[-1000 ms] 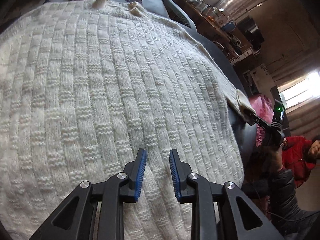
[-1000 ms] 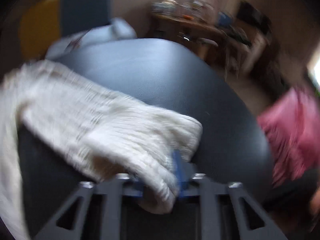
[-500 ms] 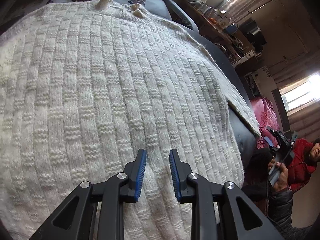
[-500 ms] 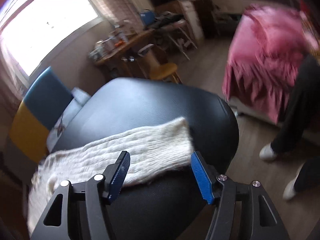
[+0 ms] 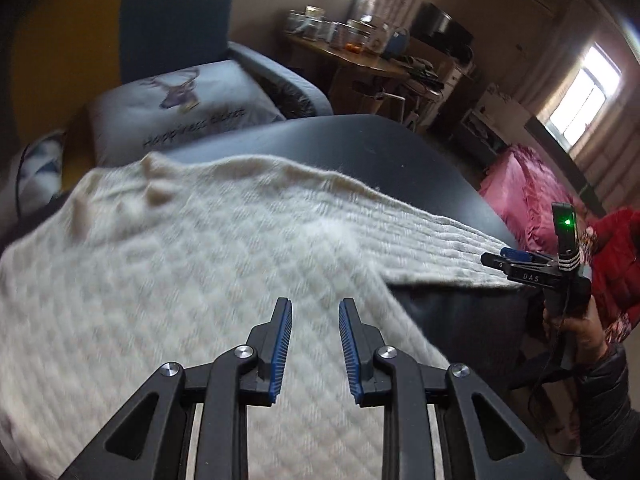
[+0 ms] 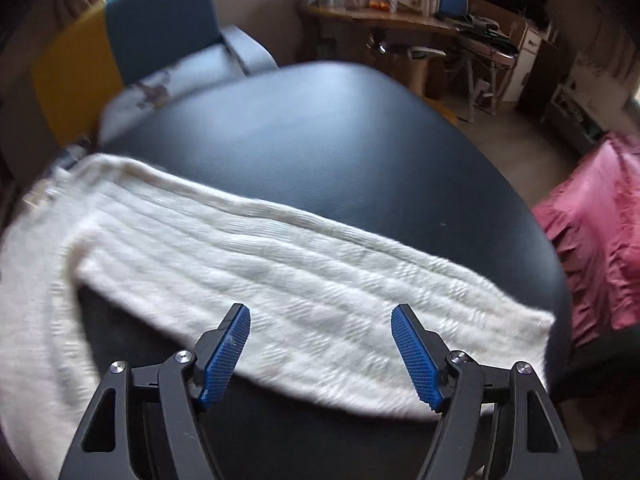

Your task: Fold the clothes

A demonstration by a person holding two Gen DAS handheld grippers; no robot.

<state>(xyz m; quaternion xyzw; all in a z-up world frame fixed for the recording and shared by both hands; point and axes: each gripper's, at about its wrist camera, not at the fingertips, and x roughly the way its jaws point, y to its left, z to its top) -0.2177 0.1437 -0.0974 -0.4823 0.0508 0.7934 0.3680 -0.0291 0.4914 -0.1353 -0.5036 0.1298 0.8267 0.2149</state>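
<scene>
A cream knitted sweater [image 5: 180, 260] lies spread on the black table [image 5: 360, 148]. One sleeve [image 5: 432, 240] stretches out to the right. My left gripper [image 5: 315, 308] hovers over the sweater's body, its blue pads a little apart with nothing between them. In the left wrist view my right gripper [image 5: 516, 258], held by a hand, sits at the sleeve's far end. In the right wrist view the right gripper [image 6: 320, 320] stands wide open just above the flat sleeve [image 6: 280, 264], holding nothing. The sweater's lower part is hidden behind the gripper frames.
A blue and yellow armchair [image 5: 172, 20] with a deer cushion [image 5: 188, 96] stands behind the table. A cluttered wooden desk [image 5: 360, 56] is at the back. A pink bed cover [image 5: 532, 184] lies to the right. A person in a red jacket [image 5: 616, 264] is at the table's right edge.
My right gripper let go of the sleeve cuff and opened wide; the sleeve now lies flat across the table. The left gripper has drawn back and tilted up from the sweater's body.
</scene>
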